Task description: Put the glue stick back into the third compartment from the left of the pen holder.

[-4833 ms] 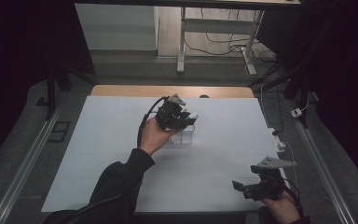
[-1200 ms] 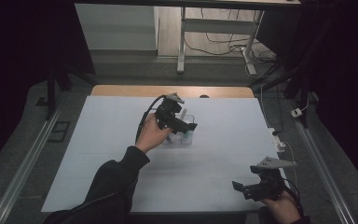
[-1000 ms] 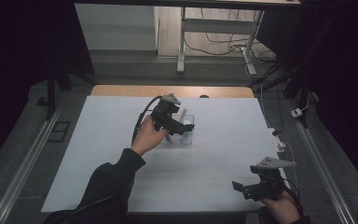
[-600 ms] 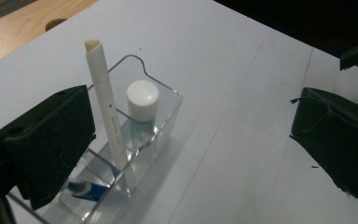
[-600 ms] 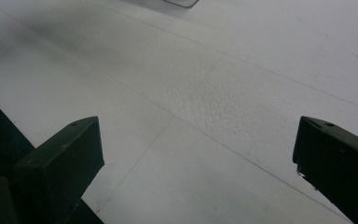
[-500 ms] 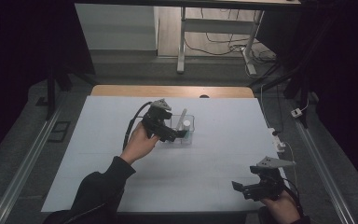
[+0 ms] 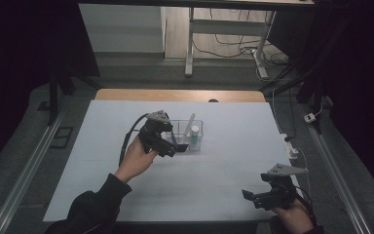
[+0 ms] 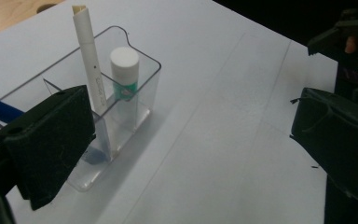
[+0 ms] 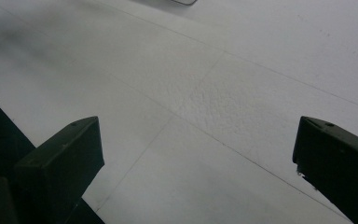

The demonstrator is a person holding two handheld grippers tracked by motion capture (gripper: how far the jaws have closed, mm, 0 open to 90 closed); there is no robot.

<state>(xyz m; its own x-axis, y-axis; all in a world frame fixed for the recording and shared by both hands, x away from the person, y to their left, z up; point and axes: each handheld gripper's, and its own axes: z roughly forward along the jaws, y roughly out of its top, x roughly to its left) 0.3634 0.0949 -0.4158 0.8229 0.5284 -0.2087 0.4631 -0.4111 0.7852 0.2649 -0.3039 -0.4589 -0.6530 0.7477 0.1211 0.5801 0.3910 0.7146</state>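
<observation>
A clear plastic bin (image 7: pixel 193 134) (image 8: pixel 142 74) stands in the middle of the white table (image 7: pixel 214 170). Inside it a white pen (image 7: pixel 190 122) (image 8: pixel 91 79) leans upright, a white-capped glue stick with a green label (image 7: pixel 195 135) (image 8: pixel 125 79) stands, and a blue pen (image 8: pixel 0 108) lies at the left. My left gripper (image 7: pixel 168 146) (image 8: pixel 186 149) is open, just left of the bin, with nothing between its jaws. My right gripper (image 7: pixel 259 199) (image 9: pixel 196 158) is open near the table's front right corner, over bare table.
A wooden strip (image 7: pixel 175 95) runs along the table's far edge. A white cable with a small box (image 7: pixel 289 144) lies at the right edge. Metal table legs (image 7: pixel 190 44) and cables stand on the floor beyond. My right gripper also shows far off in the left gripper view.
My left gripper has drawn back to the left from over the bin, uncovering the white pen and glue stick inside. The right gripper has stayed still.
</observation>
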